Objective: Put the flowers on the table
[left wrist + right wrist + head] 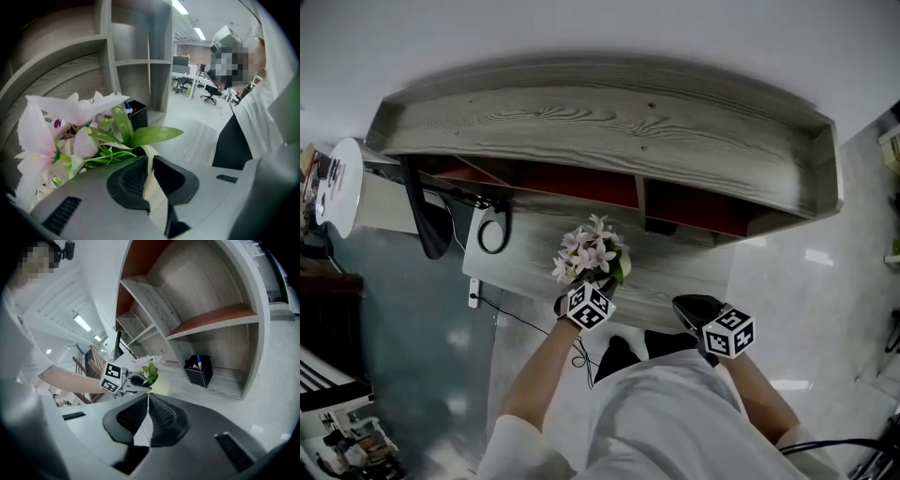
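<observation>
A bunch of pale pink flowers (589,251) with green leaves stands in a small cream pot over the grey wood-grain table (675,272). My left gripper (581,286) is shut on the pot's thin rim (151,183), and the blooms (70,136) fill the left of its view. In the right gripper view the flowers (147,365) and the left gripper (136,380) sit low over the table (225,376); whether the pot touches it I cannot tell. My right gripper (686,305) hangs at the table's front edge, its jaws (148,399) shut with nothing between them.
A hutch with open shelves (600,122) rises along the back of the table. A black pen holder (199,371) stands in a cubby behind the flowers. A black cable loop (492,234) lies at the table's left end, above a power strip (473,298).
</observation>
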Demonstrator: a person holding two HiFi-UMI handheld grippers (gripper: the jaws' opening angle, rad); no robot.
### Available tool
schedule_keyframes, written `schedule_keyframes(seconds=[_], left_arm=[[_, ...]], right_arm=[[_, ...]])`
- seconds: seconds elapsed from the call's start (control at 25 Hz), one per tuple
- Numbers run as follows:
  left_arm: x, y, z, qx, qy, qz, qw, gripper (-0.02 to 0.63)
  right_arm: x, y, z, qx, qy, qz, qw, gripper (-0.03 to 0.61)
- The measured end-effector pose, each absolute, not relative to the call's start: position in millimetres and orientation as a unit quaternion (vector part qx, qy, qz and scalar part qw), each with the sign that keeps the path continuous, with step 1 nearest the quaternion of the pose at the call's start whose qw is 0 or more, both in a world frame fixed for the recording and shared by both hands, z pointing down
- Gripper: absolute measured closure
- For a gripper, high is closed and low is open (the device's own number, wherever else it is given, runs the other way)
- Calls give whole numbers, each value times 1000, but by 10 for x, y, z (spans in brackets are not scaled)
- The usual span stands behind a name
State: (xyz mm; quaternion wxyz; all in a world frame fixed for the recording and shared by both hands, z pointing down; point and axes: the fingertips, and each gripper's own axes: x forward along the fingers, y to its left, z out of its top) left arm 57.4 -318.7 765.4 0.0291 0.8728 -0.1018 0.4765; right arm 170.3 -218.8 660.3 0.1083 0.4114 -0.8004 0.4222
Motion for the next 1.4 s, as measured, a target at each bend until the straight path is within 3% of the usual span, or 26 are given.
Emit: schedule_keyframes(seconds=[0.76, 1.2, 1.4], left_arm=[[721, -3438, 8425, 822, 11, 549, -154, 560], [762, -3451, 8455, 816, 42, 549, -178, 554], [700, -3478, 8436, 812, 29, 557, -170, 505]], right_arm=[[1923, -2108, 6887, 417, -779, 451, 130, 558], [1945, -2128, 6968, 407, -780, 456, 133, 558], [1914, -2181, 6903, 409, -785, 447, 128, 558]])
